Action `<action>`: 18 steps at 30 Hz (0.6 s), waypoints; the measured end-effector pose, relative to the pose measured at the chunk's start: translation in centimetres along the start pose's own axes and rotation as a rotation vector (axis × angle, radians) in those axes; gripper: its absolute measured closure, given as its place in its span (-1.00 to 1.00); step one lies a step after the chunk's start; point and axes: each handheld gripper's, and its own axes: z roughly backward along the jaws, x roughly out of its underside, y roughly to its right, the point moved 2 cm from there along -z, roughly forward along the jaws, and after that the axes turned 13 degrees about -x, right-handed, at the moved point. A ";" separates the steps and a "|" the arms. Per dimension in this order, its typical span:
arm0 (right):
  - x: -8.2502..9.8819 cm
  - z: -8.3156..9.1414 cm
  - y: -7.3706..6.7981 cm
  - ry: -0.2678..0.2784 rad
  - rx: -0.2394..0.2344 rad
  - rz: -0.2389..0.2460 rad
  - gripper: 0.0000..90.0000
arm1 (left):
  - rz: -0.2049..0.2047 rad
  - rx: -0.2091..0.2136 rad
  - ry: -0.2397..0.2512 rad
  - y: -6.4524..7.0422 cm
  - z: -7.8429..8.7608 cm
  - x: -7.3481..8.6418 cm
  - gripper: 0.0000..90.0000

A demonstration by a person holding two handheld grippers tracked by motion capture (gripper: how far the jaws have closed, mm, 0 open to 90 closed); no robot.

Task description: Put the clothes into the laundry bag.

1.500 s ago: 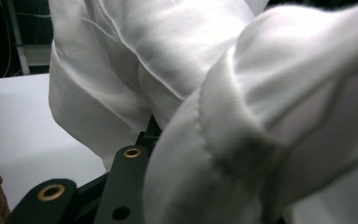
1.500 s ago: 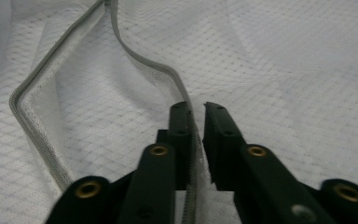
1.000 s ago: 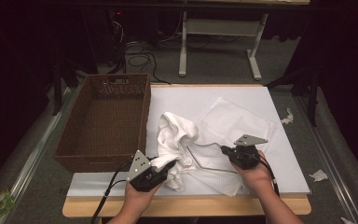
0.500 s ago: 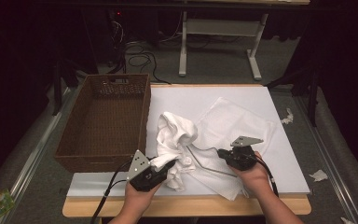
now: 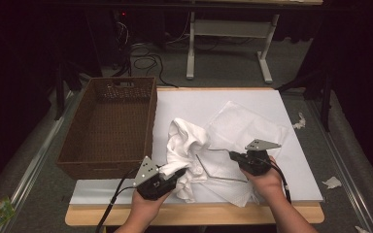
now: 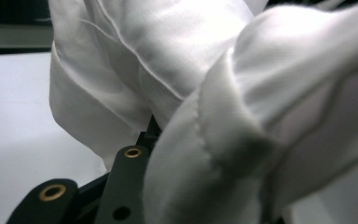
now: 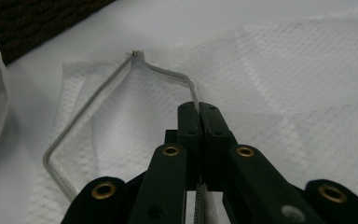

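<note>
A crumpled white garment (image 5: 187, 141) lies on the white tabletop beside a flat white mesh bag (image 5: 245, 128). My left gripper (image 5: 182, 171) is shut on a fold of the garment (image 6: 168, 46) at its near edge. The cloth drapes over the black fingers (image 6: 128, 182) and hides the tips. My right gripper (image 5: 231, 155) is shut on the bag's open zip edge (image 7: 93, 100). In the right gripper view its tips (image 7: 199, 109) pinch that thin grey strip, having just pressed tighter on it. The mesh (image 7: 284, 70) lies flat beneath.
A brown wicker basket (image 5: 153, 116) stands at the table's left, close to the garment. The white board (image 5: 213, 97) has bare room at the back. Paper scraps (image 5: 331, 182) lie on the floor to the right, and a metal stand (image 5: 223, 48) is behind the table.
The right gripper has shifted slightly, taking the bag's zip edge with it. The left gripper and the garment have stayed put.
</note>
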 end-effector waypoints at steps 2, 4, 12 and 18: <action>-0.5 0.2 -0.1 0.020 0.004 0.008 0.98 | -0.037 0.013 -0.017 0.8 -0.3 0.3 0.43; -0.9 0.5 -0.2 0.041 0.008 0.001 0.98 | -0.052 0.036 -0.032 1.5 -0.7 0.5 0.43; -2.9 1.7 0.0 0.121 0.011 0.007 0.98 | -0.098 0.078 -0.098 2.9 -2.4 1.4 0.43; -3.5 2.2 0.1 0.152 0.015 0.013 0.98 | -0.116 0.148 -0.179 3.8 -4.1 2.3 0.43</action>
